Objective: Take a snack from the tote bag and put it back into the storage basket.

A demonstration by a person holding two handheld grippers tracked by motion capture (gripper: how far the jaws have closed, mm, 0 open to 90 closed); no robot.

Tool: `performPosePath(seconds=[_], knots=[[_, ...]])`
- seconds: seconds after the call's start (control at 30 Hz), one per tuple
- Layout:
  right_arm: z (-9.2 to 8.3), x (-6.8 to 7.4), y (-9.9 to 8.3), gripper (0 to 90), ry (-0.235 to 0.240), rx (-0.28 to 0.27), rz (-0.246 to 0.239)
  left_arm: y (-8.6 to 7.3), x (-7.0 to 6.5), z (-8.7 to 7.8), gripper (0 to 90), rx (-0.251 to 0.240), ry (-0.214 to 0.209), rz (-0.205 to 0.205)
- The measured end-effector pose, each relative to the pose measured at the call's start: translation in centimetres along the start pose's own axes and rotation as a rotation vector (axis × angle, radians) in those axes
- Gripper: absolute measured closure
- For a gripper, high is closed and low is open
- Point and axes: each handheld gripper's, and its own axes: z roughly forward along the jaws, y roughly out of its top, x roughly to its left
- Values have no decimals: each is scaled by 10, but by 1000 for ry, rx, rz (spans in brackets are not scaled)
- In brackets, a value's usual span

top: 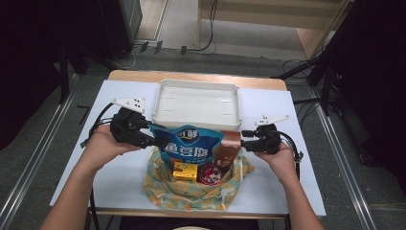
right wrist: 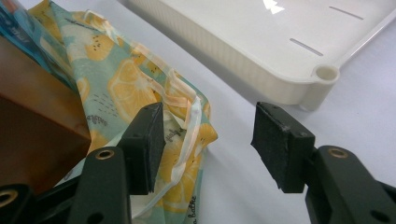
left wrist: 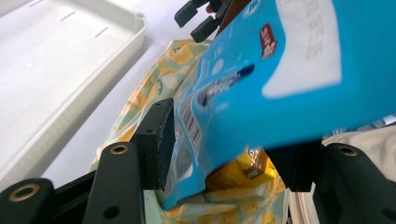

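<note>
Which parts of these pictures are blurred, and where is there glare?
Left gripper view: the blue snack bag is close and smeared, its print unreadable; the white tray looks washed out. Right gripper view: a bright glare spot on the tray; the lemon-print bag is fairly sharp. High view: evenly lit table, dark surroundings.

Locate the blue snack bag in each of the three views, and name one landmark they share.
High view: the blue snack bag stands at centre, rising out of the lemon-print cloth bag, just in front of the white tray.
Left gripper view: it spans the upper right, between the jaws of the left hand-held gripper.
Right gripper view: a blue sliver at the top left edge.
Shared landmark: the white tray.
</note>
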Motion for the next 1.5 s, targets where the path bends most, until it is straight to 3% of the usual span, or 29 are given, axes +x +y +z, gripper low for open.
performPosePath(seconds=[0.27, 0.57, 0.77, 1.13, 1.5], knots=[[-1, -1, 0, 445, -4, 2, 9, 11, 4, 7, 490, 10, -22, 8], [-1, -2, 0, 446, -5, 5, 10, 11, 6, 16, 614, 46, -24, 23], [0, -2, -1, 446, -3, 10, 12, 8, 10, 18, 698, 30, -51, 17], [0, 0, 0, 445, 2, 10, 14, 3, 8, 18, 829, 14, -31, 88], [2, -1, -1, 444, 1, 16, 9, 1, 14, 19, 873, -27, -49, 30]])
